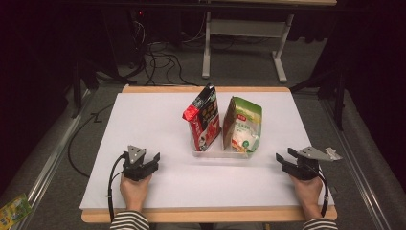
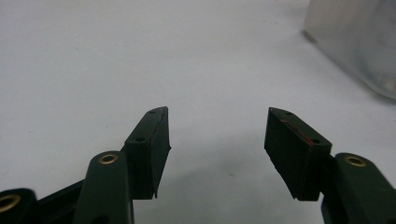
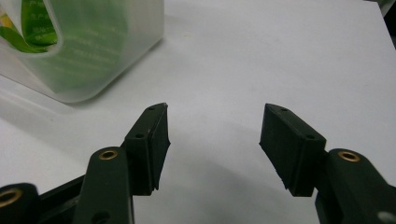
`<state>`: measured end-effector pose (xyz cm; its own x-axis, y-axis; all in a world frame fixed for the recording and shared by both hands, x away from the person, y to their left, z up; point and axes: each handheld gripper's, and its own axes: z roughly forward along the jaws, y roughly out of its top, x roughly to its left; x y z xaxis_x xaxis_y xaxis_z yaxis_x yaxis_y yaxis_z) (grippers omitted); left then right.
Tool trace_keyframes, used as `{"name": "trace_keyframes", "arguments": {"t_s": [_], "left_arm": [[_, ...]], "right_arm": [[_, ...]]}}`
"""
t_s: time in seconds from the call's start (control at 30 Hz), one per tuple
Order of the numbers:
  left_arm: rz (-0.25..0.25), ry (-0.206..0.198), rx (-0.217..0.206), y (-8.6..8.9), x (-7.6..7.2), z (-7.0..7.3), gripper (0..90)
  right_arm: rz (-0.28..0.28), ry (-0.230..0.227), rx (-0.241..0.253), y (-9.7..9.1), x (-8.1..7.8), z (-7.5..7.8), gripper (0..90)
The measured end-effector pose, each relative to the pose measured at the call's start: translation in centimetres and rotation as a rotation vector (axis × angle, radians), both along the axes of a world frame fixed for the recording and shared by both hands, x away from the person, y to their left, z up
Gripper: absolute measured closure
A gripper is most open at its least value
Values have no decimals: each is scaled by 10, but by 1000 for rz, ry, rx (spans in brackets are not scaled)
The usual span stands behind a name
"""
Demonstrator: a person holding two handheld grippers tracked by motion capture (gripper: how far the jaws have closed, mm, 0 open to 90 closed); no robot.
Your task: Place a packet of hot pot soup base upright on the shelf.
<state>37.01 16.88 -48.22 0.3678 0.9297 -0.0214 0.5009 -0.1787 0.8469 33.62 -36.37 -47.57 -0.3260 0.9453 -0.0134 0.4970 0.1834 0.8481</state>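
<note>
White sheet [image 1: 158, 120] covers a wood-edged table top [image 1: 206, 214]; grey floor w/ cables and a white desk frame [image 1: 207, 43] behind, room dark.

Clear plastic tray [image 1: 218, 154] sits mid-table, slightly toward the far half. Two snack bags stand upright in it, side by side: red-black bag [image 1: 202, 119] on the left, green-white bag [image 1: 243, 125] on the right, nearly touching. Right gripper view shows the tray's frosted corner [image 3: 107, 56] w/ green print behind the wall, up left of the jaws. Left gripper view shows a blurred bit of the tray wall [image 2: 359, 42] at upper right.

Left gripper [image 1: 154, 158] lies near the front edge, left of the tray, well apart from it, held by the person's left hand [image 1: 135, 189]. Jaws wide apart, nothing between, only bare sheet under them.

Right gripper [image 1: 283, 155] sits right of the tray, near but not touching, in the right hand [image 1: 307, 190]. Jaws wide too, nothing held.

Striped sleeves [image 1: 129, 221] at the bottom edge. Green-yellow packet [image 1: 13, 211] lies on the floor, far left.
</note>
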Motion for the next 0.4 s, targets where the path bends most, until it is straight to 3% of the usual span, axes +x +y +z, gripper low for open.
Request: {"name": "trace_keyframes", "arguments": {"t_s": [0.4], "left_arm": [[-10,-12,43,-4,-2,-1,405]], "right_arm": [[-1,0,0,0,0,0,426]]}}
